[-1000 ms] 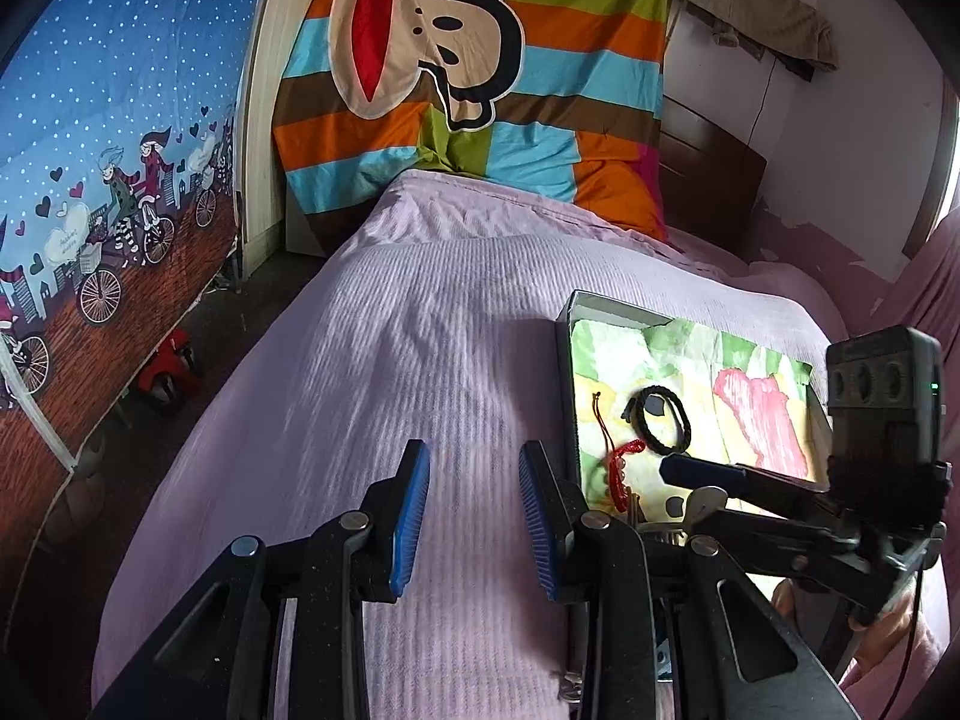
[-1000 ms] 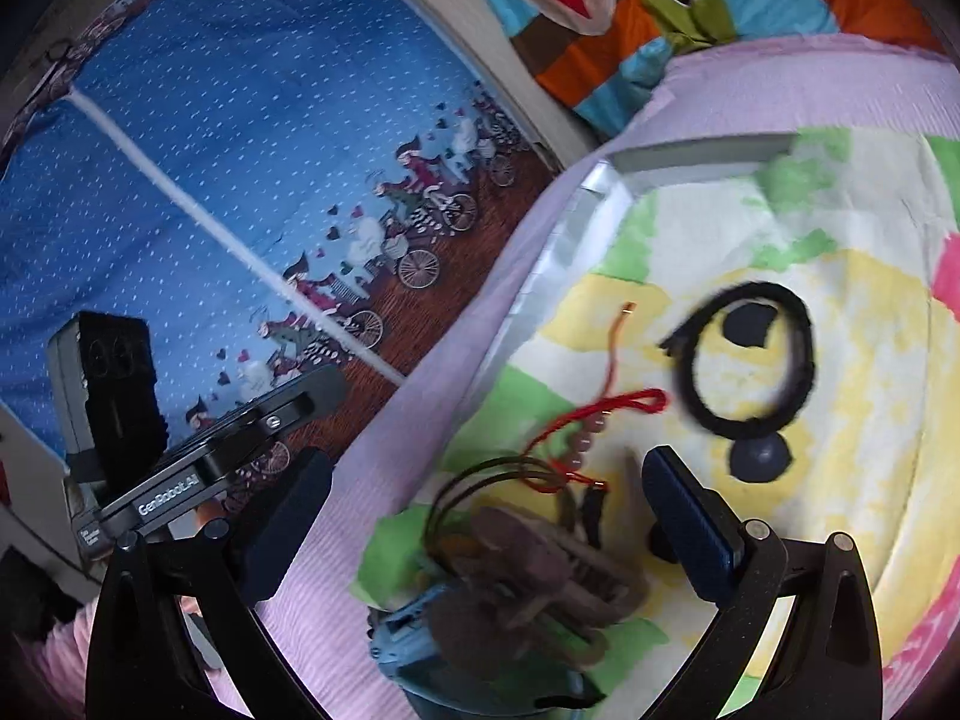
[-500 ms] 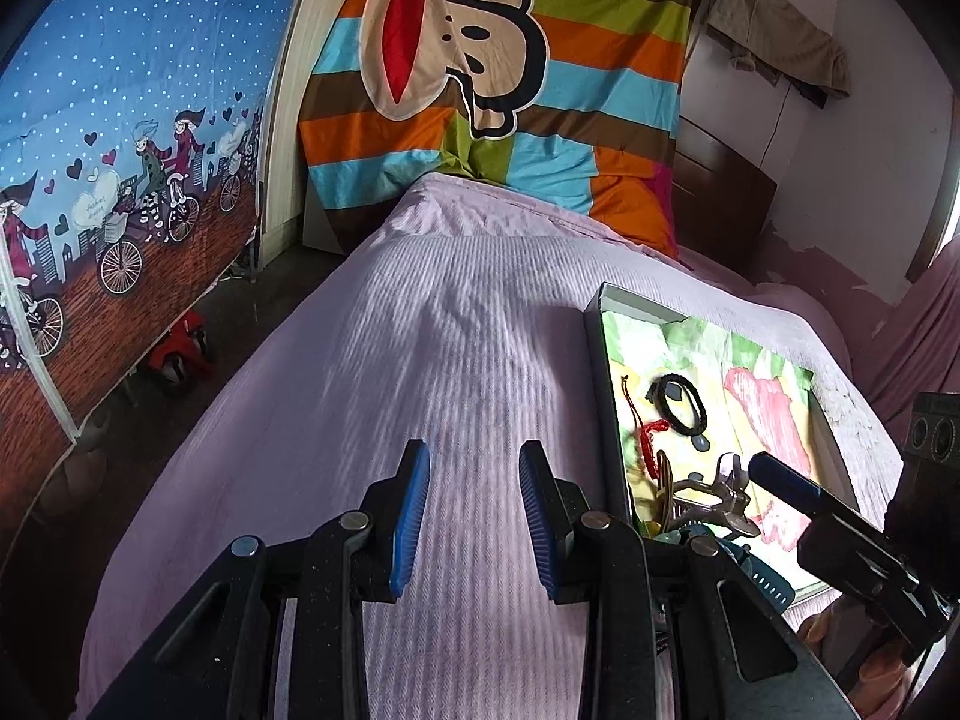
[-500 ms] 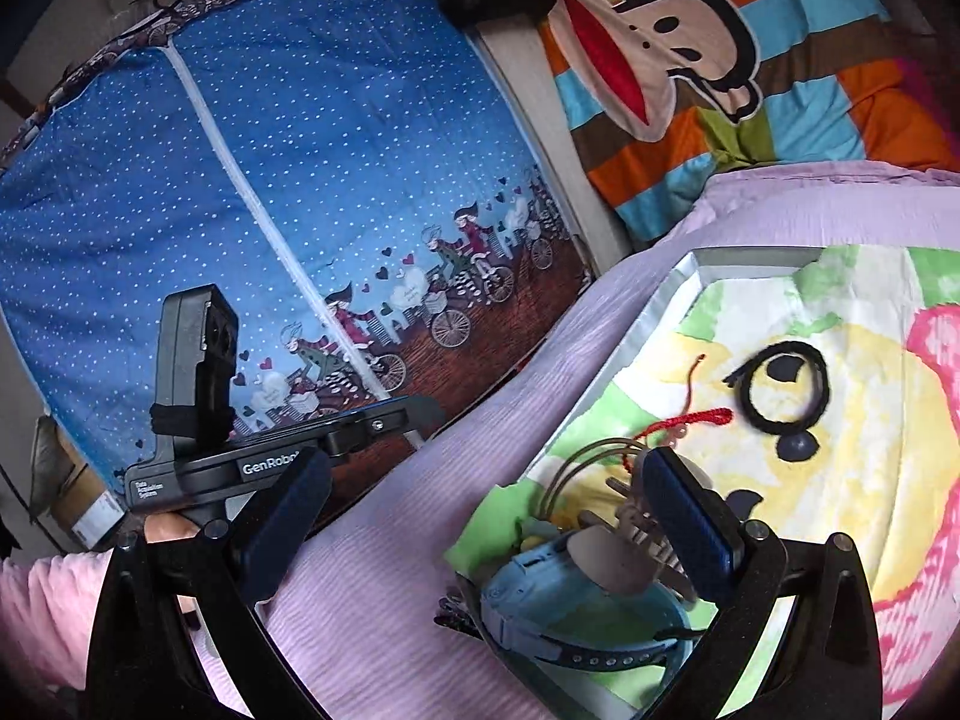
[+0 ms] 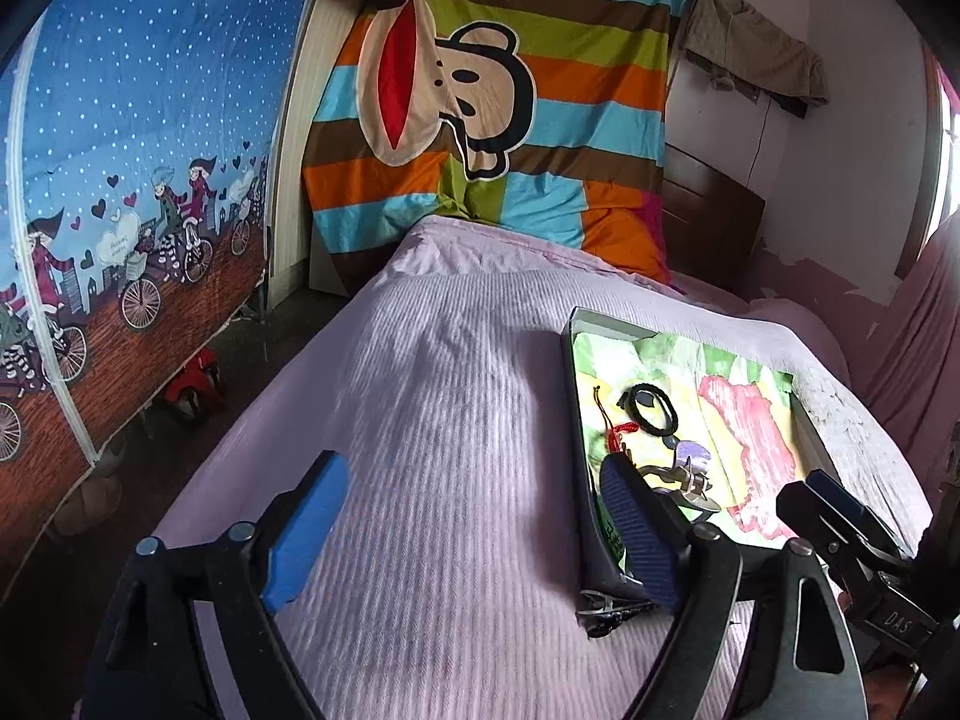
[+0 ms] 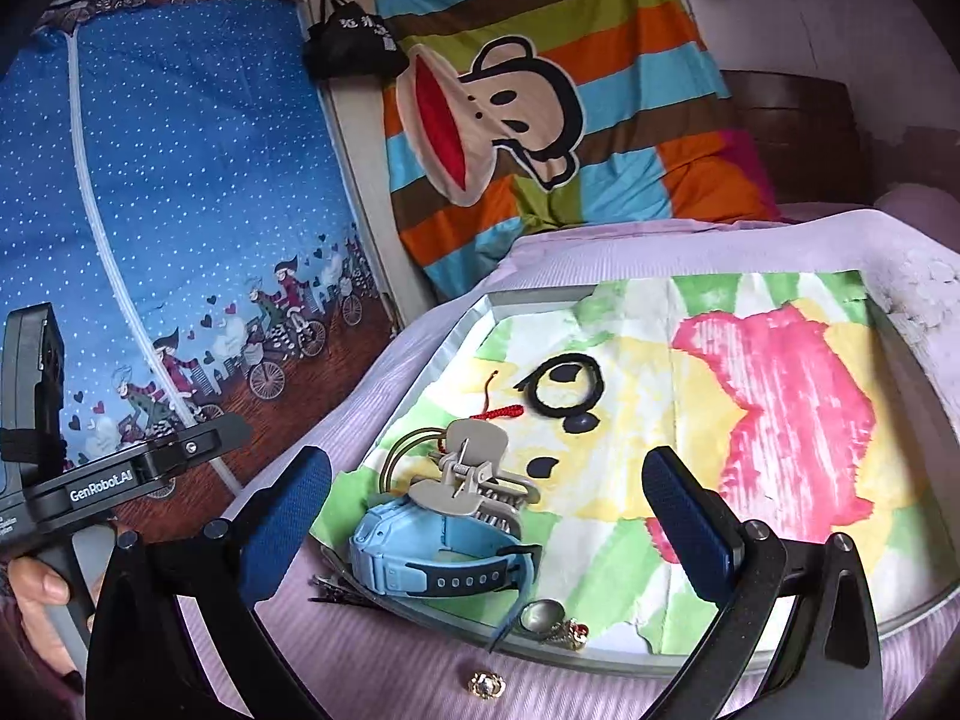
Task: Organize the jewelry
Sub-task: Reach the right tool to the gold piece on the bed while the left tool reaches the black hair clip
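Note:
A grey tray (image 6: 600, 657) lined with painted paper lies on the lilac bedspread (image 5: 456, 420). In it are a blue watch (image 6: 444, 558), a grey hair claw (image 6: 474, 474), a black hair tie (image 6: 564, 387), a red cord bracelet (image 6: 498, 411) and a small ring (image 6: 570, 630). A gold ring (image 6: 487, 684) lies on the bedspread in front of the tray. My right gripper (image 6: 489, 516) hangs open above the tray's near corner, touching nothing. My left gripper (image 5: 474, 516) is over bare bedspread left of the tray (image 5: 570, 360); its jaws are opening, with nothing between them.
Dark hairpins (image 6: 336, 591) lie by the tray's near-left corner. A striped monkey pillow (image 5: 480, 108) stands at the head of the bed. A blue printed curtain (image 5: 120, 180) hangs along the left, with red shoes (image 5: 192, 387) on the floor below. A person's hand (image 6: 36, 594) holds the left gripper's handle.
The left jaws went from narrow to wide apart and shifted left of the tray. The right gripper pulled back and tilted up, so the tray's items look farther off.

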The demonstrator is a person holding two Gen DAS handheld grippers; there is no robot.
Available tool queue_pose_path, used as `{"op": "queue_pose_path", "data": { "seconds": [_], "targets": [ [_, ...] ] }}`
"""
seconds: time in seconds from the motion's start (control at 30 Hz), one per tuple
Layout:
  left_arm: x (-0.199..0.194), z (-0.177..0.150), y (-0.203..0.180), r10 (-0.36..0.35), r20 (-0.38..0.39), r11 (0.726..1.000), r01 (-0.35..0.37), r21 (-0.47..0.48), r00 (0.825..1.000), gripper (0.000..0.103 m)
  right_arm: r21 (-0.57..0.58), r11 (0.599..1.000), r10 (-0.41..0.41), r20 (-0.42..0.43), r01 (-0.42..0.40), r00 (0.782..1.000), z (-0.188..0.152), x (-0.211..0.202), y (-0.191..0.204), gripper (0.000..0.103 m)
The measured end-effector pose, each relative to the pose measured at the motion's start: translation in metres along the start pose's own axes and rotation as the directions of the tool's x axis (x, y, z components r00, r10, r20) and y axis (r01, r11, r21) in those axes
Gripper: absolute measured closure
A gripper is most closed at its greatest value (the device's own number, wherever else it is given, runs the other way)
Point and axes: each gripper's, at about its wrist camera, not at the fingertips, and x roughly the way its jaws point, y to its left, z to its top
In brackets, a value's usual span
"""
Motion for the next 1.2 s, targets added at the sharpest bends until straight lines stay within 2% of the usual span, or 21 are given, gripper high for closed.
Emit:
{"op": "queue_pose_path", "data": {
  "seconds": [0.2,0.3,0.53,0.67,0.9,1.2],
  "targets": [
    [-0.031,-0.015,-0.007,-0.001,0.078,0.999,-0.003,0.054,0.997,0.001,-0.029,0.999,-0.044,0.076,0.046,0.996,-0.012,-0.043,0.011,0.001],
    [-0.042,-0.024,-0.010,0.001,0.100,0.997,-0.009,0.077,0.995,0.000,-0.061,0.995,-0.065,0.108,0.072,0.992,-0.021,-0.062,0.017,0.001],
    [-0.057,-0.038,-0.017,0.001,0.119,0.991,-0.017,0.135,0.993,0.000,-0.045,0.993,-0.105,0.150,0.113,0.983,-0.042,-0.092,0.021,0.001],
    [-0.061,-0.043,-0.021,-0.006,0.105,0.986,-0.012,0.169,0.994,0.000,-0.036,0.989,-0.135,0.149,0.142,0.980,-0.049,-0.101,0.020,0.001],
    [-0.062,-0.051,-0.031,-0.023,0.067,0.974,0.008,0.225,0.997,0.000,-0.055,0.982,-0.175,0.097,0.181,0.980,-0.061,-0.108,0.019,0.001],
    [-0.042,-0.052,-0.038,-0.048,-0.055,0.964,0.061,0.261,0.997,0.000,-0.095,0.975,-0.200,0.016,0.201,0.980,-0.067,-0.093,0.015,0.001]
  ]
}}
